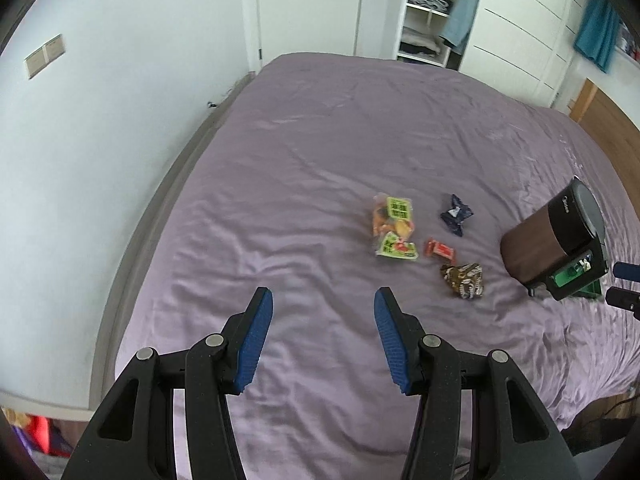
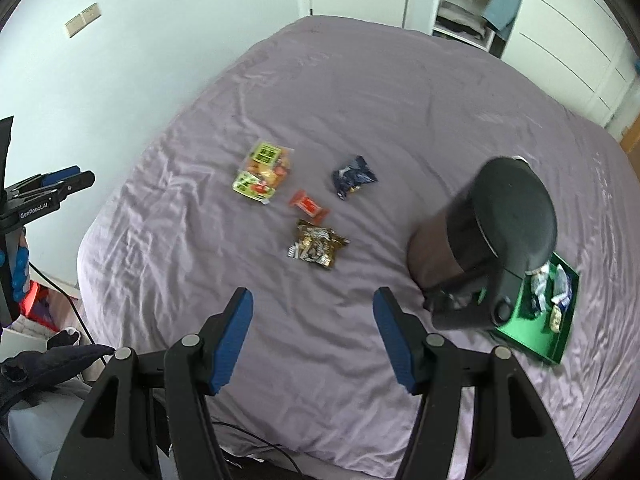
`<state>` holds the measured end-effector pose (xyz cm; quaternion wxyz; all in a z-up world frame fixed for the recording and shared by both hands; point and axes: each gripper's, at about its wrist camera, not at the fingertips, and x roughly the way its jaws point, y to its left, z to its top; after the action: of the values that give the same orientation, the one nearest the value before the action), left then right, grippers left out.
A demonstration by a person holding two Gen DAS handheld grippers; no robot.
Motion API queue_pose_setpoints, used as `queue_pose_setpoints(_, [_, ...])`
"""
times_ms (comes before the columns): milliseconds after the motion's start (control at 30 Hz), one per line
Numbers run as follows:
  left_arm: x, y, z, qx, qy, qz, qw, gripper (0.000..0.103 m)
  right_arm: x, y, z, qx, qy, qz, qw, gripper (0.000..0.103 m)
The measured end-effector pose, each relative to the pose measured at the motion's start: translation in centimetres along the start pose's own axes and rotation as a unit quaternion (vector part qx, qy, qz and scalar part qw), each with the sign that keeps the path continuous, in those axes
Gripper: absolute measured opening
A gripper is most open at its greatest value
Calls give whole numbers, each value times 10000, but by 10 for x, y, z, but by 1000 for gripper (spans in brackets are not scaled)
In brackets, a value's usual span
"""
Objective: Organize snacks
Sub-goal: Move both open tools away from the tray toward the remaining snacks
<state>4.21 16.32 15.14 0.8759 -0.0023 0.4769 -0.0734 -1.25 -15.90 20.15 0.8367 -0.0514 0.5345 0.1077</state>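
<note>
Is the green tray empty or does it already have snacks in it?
Not empty: the green tray holds several small wrapped snacks at its far end, beside the kettle.

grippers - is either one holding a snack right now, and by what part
Nothing is held. The left gripper and the right gripper are both open with bare pads, above the purple bed sheet, short of the snack packets.

"GenRobot.AI" in white on the left gripper [image 2: 64,179]; faint "Midea" on the kettle [image 1: 560,236] lid.
</note>
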Motion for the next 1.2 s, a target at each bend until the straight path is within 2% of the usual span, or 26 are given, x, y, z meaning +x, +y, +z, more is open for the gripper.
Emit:
queue_pose_setpoints(67, [-3, 7, -3, -48, 4, 65, 10000, 47, 1, 4, 2, -35, -32, 40, 10000, 98])
queue_pose_setpoints(100, [-5, 9, -5, -73, 9, 95, 9999, 49, 1, 6, 3, -40, -43, 52, 10000, 99])
queue_pose_setpoints(167, [-9, 15, -8, -133, 5, 144, 9998, 53, 2, 9, 4, -34, -52, 108, 9999, 99])
queue_pose_setpoints(633, [-5, 21, -18, -69, 201, 298, 9993, 53, 17, 10, 0, 71, -44, 263, 9996, 99])
queue_pose_setpoints(1200, [44, 2, -27, 162, 842, 350, 9957, 53, 92, -8, -9, 563, 330, 394, 9971, 103])
